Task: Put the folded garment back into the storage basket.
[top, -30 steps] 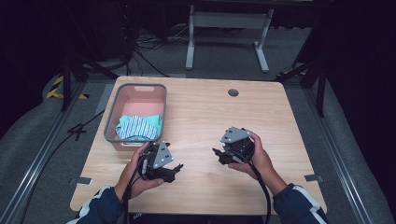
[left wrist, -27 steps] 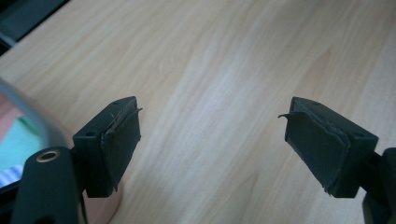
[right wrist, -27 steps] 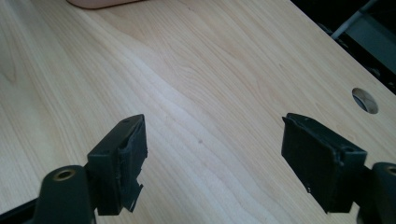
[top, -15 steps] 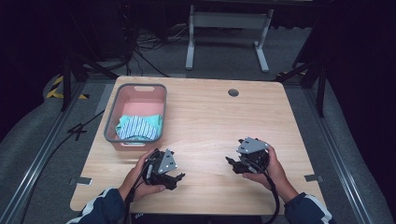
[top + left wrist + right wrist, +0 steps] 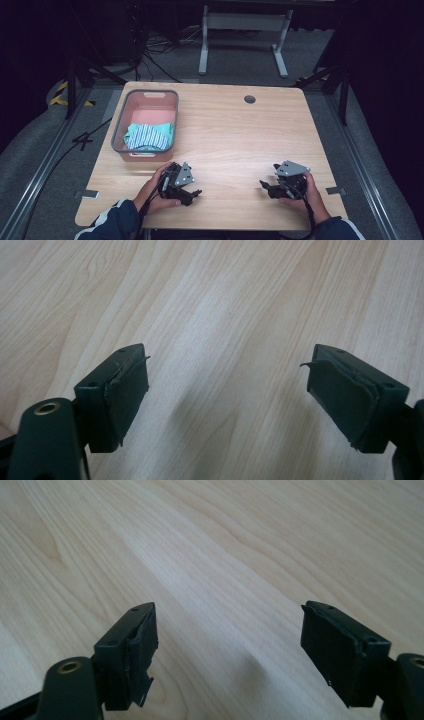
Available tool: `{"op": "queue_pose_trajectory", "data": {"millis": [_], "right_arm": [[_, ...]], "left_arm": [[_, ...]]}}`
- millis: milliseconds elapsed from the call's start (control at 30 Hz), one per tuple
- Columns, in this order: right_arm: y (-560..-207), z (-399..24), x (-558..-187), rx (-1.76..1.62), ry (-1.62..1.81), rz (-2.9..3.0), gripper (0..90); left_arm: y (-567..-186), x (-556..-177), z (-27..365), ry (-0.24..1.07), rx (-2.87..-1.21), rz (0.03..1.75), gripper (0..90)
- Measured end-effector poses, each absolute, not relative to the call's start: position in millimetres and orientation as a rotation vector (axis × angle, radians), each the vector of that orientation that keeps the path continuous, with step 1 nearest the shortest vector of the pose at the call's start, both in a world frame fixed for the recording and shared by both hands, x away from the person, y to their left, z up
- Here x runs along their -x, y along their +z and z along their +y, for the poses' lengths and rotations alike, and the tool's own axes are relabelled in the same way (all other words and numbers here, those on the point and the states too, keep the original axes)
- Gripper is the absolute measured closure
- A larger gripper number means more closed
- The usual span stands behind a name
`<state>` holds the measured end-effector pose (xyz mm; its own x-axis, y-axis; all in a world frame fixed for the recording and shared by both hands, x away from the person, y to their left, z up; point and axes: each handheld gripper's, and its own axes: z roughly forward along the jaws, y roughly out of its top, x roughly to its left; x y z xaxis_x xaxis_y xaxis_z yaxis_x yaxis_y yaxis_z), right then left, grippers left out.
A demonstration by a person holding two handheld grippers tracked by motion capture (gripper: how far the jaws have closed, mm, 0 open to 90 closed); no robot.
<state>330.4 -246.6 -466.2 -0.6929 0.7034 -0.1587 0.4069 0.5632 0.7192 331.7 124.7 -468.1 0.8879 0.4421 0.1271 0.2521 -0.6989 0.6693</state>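
Left claw low over near edge of pale wooden worktop, jaws apart, nothing between. Right claw likewise near the front right, jaws wide, bare wood between. Striped teal-and-white cloth bunched in near end of pink plastic basket with grey rim, just beyond left claw, well apart from right.

Striped cloth bunched in pink basket

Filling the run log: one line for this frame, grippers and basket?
left gripper: open, empty, low over table | right gripper: open, empty, low over table | basket: striped cloth inside, untouched
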Motion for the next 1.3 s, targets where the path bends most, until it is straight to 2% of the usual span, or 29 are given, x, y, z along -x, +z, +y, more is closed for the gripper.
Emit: {"op": "queue_pose_trajectory", "data": {"millis": [500, 633, 767, 900, 1300], "right_arm": [[-484.2, -278.3, -319.2, -1.079, 1.017, 2.347, 22.2], [-486.3, -281.5, -321.0, -1.127, 1.035, 2.339, 17.7], [-486.5, -281.7, -321.4, -1.124, 1.034, 2.341, 17.6], [-486.5, -281.5, -321.3, -1.124, 1.031, 2.34, 16.9], [-486.6, -281.5, -324.5, -1.115, 1.03, 2.357, 14.4]], "left_arm": [[-482.6, -350.3, 119.3, 0.193, -2.339, 0.516, 15.6], [-482.7, -350.2, 118.2, 0.188, -2.342, 0.513, 14.6], [-482.8, -350.3, 117.8, 0.188, -2.345, 0.511, 14.3], [-483.1, -350.1, 114.0, 0.181, -2.364, 0.496, 8.2], [-483.9, -349.6, 108.9, 0.166, -2.384, 0.49, 0.1]]}}
